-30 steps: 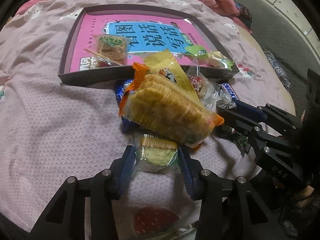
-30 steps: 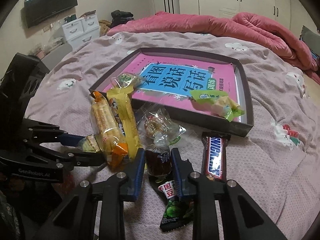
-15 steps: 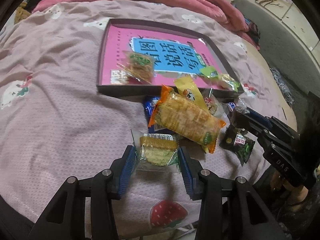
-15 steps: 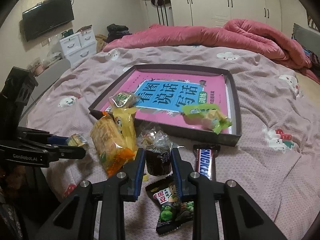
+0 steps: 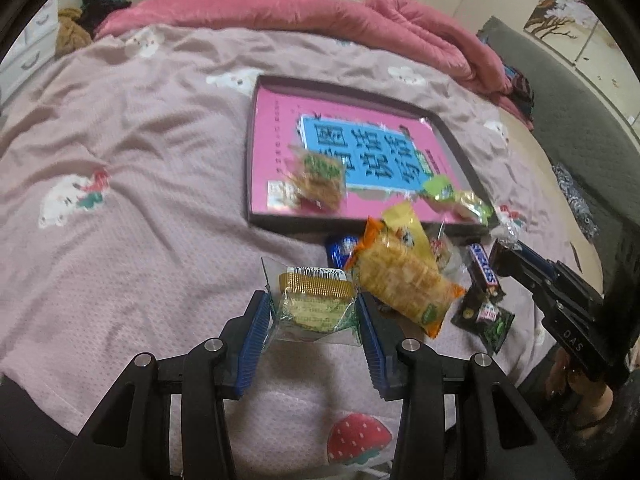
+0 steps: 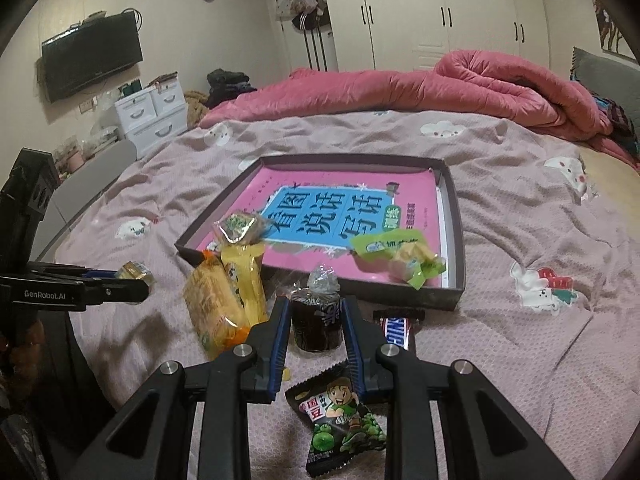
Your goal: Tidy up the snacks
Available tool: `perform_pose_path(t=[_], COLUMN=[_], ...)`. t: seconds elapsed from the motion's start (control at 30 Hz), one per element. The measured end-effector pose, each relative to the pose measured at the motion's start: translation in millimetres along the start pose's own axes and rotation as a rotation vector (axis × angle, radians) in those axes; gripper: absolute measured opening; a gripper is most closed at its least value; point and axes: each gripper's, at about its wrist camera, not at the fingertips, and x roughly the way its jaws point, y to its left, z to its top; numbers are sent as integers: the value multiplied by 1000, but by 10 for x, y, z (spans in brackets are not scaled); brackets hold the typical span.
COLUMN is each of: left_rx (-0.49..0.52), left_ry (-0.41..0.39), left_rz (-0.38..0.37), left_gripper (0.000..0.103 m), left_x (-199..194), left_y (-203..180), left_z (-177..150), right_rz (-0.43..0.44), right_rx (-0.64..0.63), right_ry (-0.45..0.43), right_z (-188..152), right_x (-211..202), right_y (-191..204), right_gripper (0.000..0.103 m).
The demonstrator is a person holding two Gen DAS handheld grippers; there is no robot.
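Observation:
My left gripper (image 5: pixel 314 312) is shut on a gold-wrapped biscuit pack (image 5: pixel 316 300) and holds it above the bedspread. My right gripper (image 6: pixel 316 316) is shut on a dark jelly cup (image 6: pixel 316 322), also lifted; it shows in the left wrist view (image 5: pixel 506 258). A dark tray (image 6: pixel 454 232) with a pink book inside holds a small green-labelled cake pack (image 6: pixel 240 228) and a green-wrapped snack (image 6: pixel 400 254). In front of the tray lie an orange cracker bag (image 5: pixel 404 280), a yellow packet (image 6: pixel 244 276), a Snickers bar (image 6: pixel 396 328) and a black-green pea packet (image 6: pixel 340 420).
The bed has a pink patterned sheet (image 5: pixel 120 200). A rolled red duvet (image 6: pixel 440 84) lies at the far side. A blue packet (image 5: pixel 340 246) pokes out under the cracker bag. The bed's edge is close below both grippers. Drawers (image 6: pixel 152 112) stand beyond the left side.
Both grippers have risen and drawn back from the snack pile, each carrying its snack. The tray and the pile look smaller and farther away.

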Motion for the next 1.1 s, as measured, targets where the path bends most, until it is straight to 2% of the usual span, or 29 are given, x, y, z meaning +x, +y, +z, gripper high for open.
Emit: perform_pose_path(t=[0.73,1.1], left_rx=[13,-6], left_ry=[-156,-178], left_rz=[36,71], left_gripper=[46,46], left_x=[-175,-37], left_y=[23,139], left_z=[312,444], right_rz=[-34,-63], right_rx=[28,49], right_ry=[-66,-104], right_z=[146,263], right_x=[-58,-51], right_y=[-30,-65], right_gripper=[27,27])
